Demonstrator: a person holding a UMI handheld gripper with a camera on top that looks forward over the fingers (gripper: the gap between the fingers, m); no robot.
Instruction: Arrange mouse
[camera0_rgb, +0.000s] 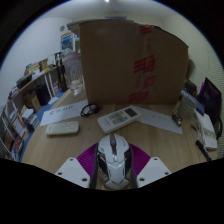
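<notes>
A white and grey computer mouse (112, 158) sits between my gripper's two fingers, its nose pointing ahead over the wooden table (60, 148). My gripper (112, 166) is shut on the mouse: the magenta pads (87, 160) press against its left and right sides with no visible gap. The rear of the mouse is hidden at the bottom of the view. I cannot tell whether the mouse rests on the table or is lifted off it.
Beyond the fingers lie a white keypad-like device (120, 117) on a paper sheet (160, 121), a flat white object (62, 127) to the left and a black cable (90, 109). A large cardboard box (130, 62) stands behind. There are shelves (28, 98) at the left and a screen (210, 95) at the right.
</notes>
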